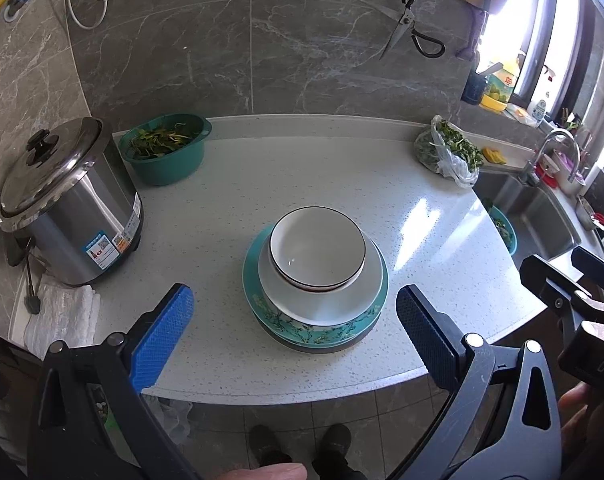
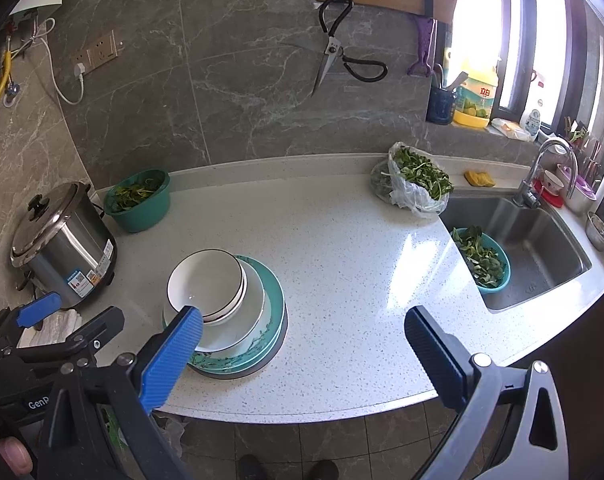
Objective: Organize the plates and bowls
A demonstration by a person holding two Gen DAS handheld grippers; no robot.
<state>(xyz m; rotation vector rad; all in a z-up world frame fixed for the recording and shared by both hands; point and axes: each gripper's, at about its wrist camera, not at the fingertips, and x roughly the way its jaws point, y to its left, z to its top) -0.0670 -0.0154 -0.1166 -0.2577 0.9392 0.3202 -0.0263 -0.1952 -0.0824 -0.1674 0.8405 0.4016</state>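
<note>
Just beyond left tool [image 1: 295, 316]: stacked dishes [image 1: 316, 272]

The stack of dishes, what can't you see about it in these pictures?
- Stack of dishes: how many plates sit under the teal plate is unclear; only thin rims show in both views.
- Second bowl: nested under the top bowl, only its edge shows.
- Right wrist view: the right gripper has a blue finger covering the stack's near-left rim.
</note>
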